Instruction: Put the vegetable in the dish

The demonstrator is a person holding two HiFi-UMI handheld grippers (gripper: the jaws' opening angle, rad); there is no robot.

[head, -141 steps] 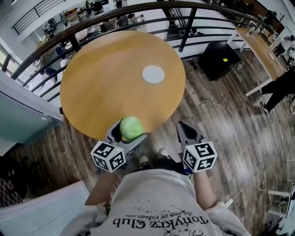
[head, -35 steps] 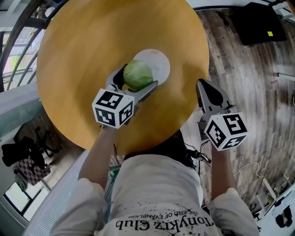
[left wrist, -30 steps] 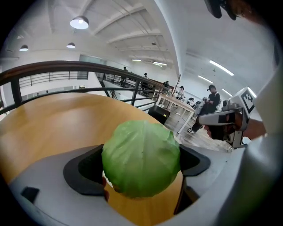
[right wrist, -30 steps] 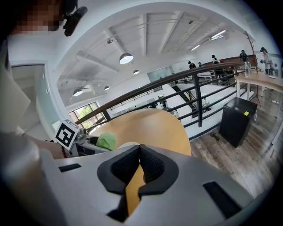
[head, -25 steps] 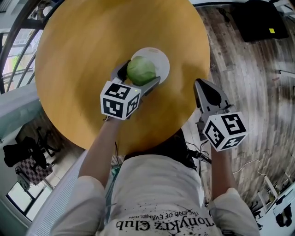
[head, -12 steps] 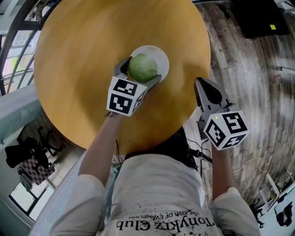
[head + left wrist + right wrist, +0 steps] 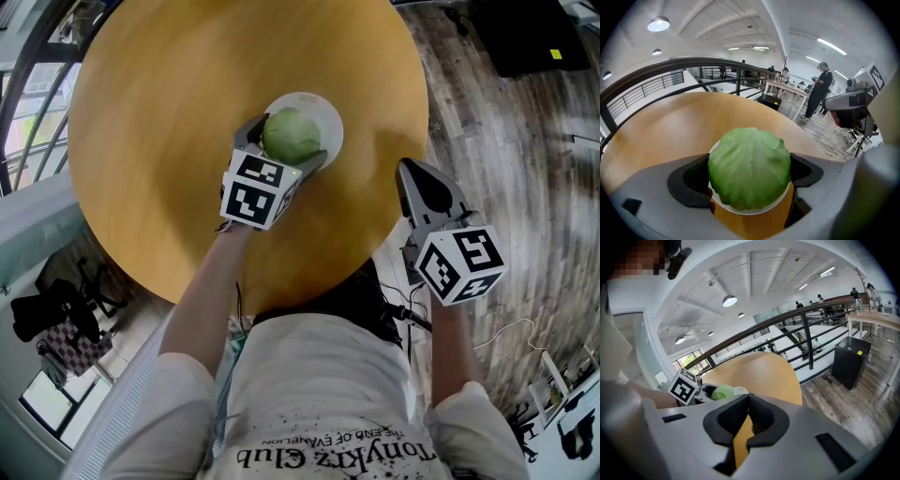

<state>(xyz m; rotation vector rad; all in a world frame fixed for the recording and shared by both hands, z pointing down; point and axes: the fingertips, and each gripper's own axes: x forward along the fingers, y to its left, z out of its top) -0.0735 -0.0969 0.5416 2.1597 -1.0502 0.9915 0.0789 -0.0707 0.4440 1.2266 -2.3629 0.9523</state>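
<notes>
Squeezing the cabbage (image 7: pixel 292 134) in the left gripper (image 7: pixel 285 142) over the white dish (image 7: pixel 331 117); pressing the right gripper (image 7: pixel 415 176) jaws together, empty, right of the dish.

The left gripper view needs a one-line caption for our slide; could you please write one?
Left gripper shut on a green cabbage above the white dish on a wooden table.

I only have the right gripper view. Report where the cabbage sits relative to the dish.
Observer: In the head view the cabbage covers most of the white dish; only the dish's right rim shows.
Operator: Confirm the grip.
Observer: The left gripper view shows the left gripper shut on the cabbage, a jaw at each side, dish rim beneath.
Operator: Now locate mine.
Observer: Head view: the right gripper is by the table's right edge, apart from the dish.
</notes>
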